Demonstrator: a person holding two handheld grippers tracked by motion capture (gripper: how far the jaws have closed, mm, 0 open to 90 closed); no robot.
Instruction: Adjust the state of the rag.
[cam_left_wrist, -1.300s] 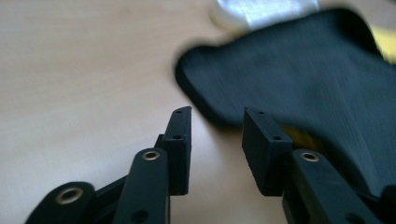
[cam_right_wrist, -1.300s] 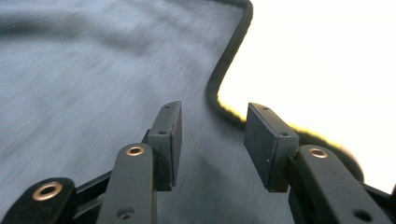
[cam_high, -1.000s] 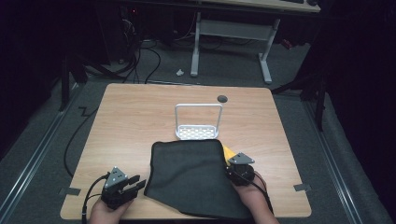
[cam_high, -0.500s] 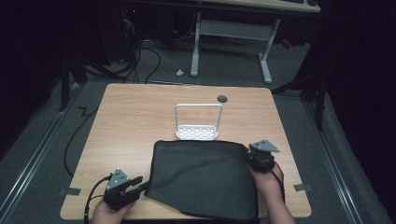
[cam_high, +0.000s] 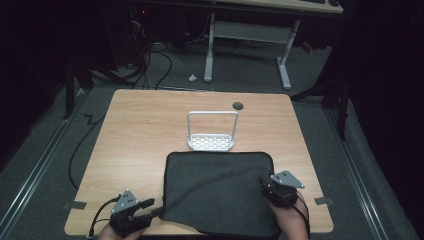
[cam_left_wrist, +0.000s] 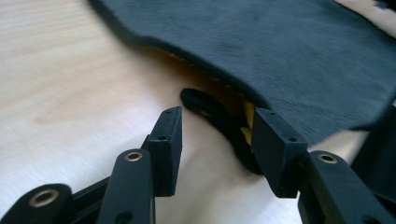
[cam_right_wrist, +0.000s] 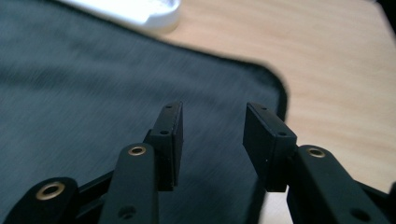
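1. High view: the left gripper (cam_high: 146, 206) was seen at 7 o'clock, jaws apart, empty, by the dark cloth (cam_high: 220, 187) spread at 6 o'clock on the table (cam_high: 140, 130).
2. A smoothing step was judged underway.
3. The right gripper (cam_high: 264, 184), parted and empty, was poised at 5 o'clock; closing on a corner was judged next.

table (cam_high: 140, 145) brightly lit, surroundings dark; gripper views blurred beyond jaws.

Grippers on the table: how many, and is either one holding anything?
2. The left gripper is at the near left, by the dark cloth's corner, jaws open. The right gripper is at the cloth's right edge, jaws open. Neither holds anything.
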